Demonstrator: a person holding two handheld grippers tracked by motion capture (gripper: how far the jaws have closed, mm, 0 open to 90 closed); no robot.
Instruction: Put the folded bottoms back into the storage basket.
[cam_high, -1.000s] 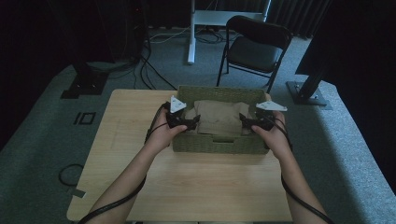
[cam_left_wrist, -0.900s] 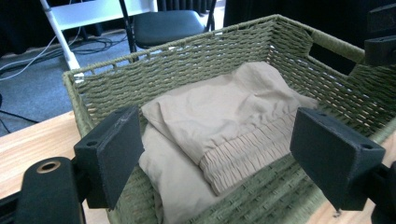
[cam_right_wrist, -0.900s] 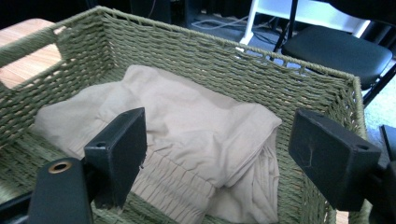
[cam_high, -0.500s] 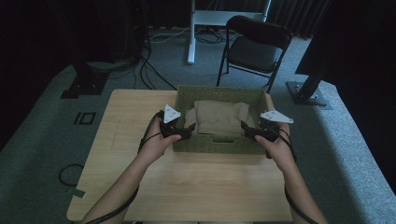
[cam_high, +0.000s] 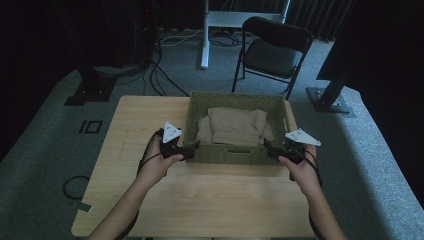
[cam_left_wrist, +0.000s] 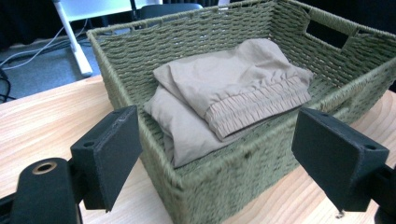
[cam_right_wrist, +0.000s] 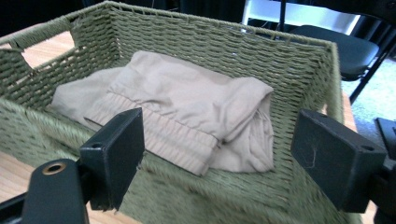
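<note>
Folded beige garment (cam_left_wrist: 224, 100) lying in the green woven basket (cam_high: 197, 102) at the table's (cam_high: 210, 200) far edge. Soft and light, bound to flop, so probably best pinched at the elastic waistband. Left gripper (cam_high: 192, 148) and right gripper (cam_high: 266, 146) at the basket's near corners, both gaping wide, holding nothing.

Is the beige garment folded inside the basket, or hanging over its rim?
Folded and inside. The beige garment lies in a compact stack on the floor of the basket, elastic waistband on top, every edge below the woven rim.
</note>
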